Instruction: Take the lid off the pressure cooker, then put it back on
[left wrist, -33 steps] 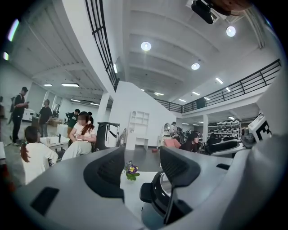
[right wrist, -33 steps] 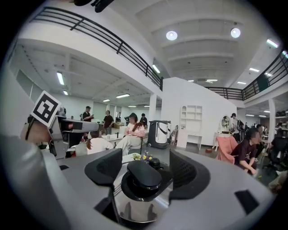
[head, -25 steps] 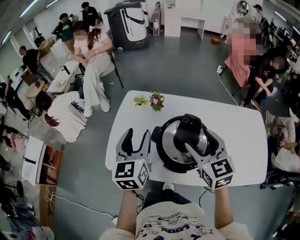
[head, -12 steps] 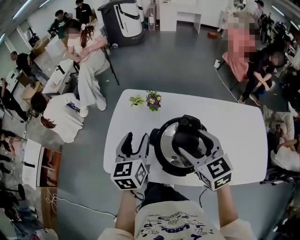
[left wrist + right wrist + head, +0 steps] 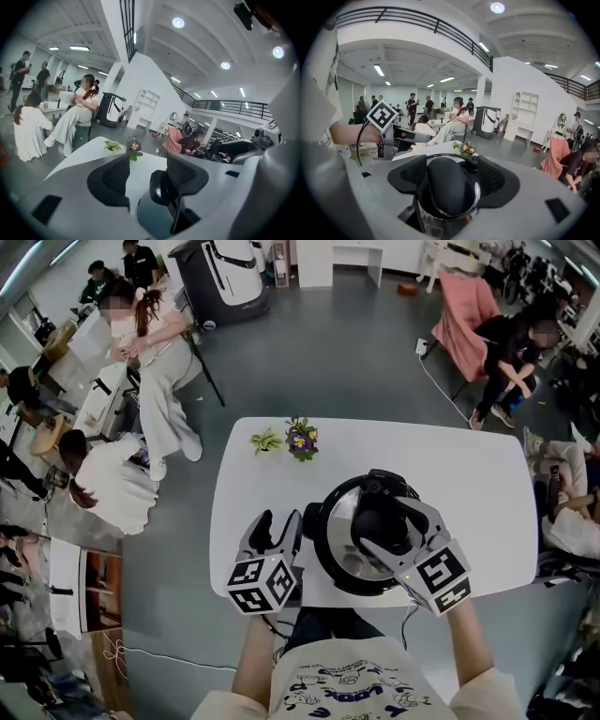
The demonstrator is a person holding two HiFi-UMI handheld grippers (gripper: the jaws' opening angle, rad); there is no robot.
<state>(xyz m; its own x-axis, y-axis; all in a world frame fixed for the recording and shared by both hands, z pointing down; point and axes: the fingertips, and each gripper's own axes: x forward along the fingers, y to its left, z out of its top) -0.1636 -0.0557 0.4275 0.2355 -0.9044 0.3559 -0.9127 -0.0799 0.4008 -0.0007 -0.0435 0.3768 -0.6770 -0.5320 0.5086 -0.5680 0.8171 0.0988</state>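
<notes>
The pressure cooker [image 5: 342, 559] stands near the front edge of the white table [image 5: 469, 474] with its chrome lid on. My right gripper [image 5: 394, 523] is open and reaches over the lid, with its jaws on either side of the black lid handle [image 5: 377, 521]. In the right gripper view that handle [image 5: 445, 187] fills most of the gap of the right gripper [image 5: 452, 178]. My left gripper [image 5: 279, 524] is open at the cooker's left side. The black side handle [image 5: 161, 186] sits between the jaws of the left gripper [image 5: 150, 178], close to the right pad [image 5: 187, 172].
A small pot of purple flowers [image 5: 302, 439] and a little green plant [image 5: 265, 440] stand at the table's far edge. Several people sit and stand on the grey floor to the left and right of the table.
Both grippers have come lower and closer to the cooker. The left one dropped beside the side handle. The right one settled over the lid handle.
</notes>
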